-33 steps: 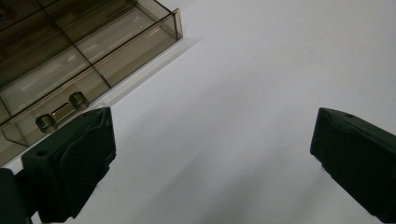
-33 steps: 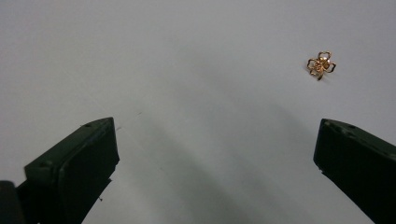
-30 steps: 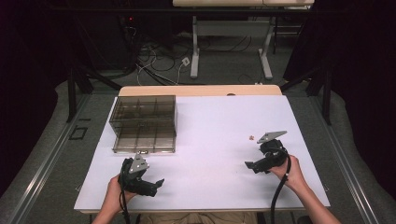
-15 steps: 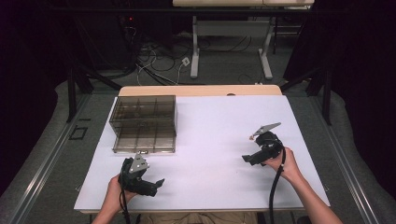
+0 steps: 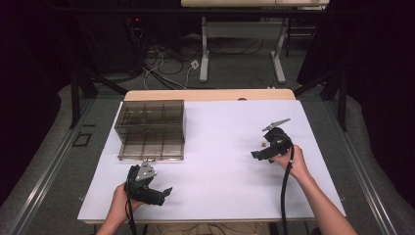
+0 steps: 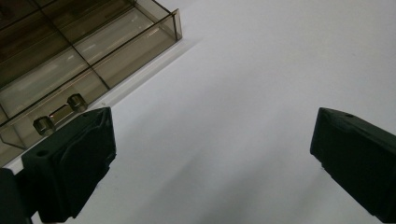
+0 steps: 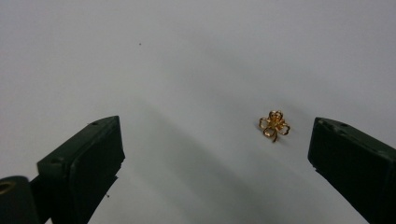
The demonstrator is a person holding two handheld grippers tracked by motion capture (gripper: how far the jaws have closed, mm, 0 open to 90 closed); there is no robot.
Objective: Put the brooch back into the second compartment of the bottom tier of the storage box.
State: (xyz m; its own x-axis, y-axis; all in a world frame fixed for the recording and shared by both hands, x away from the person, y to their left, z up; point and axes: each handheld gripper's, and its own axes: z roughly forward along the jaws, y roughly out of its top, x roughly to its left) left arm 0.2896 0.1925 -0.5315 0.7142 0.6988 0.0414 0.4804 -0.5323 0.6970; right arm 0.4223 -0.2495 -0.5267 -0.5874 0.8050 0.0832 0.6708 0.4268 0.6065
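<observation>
Here both tongs gape; right tongs (image 7: 212, 154) half-hide the gold charm (image 7: 274, 125) overhead.

A tiny gold clover-shaped charm (image 7: 274, 125) of looped wire petals lies flat on the white surface, between the right gripper's (image 7: 215, 154) spread jaws, nearer the right-hand jaw, touching neither.

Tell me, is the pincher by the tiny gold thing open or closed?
Open. The right gripper has its jaws wide apart, the gold charm lying between them.
</observation>
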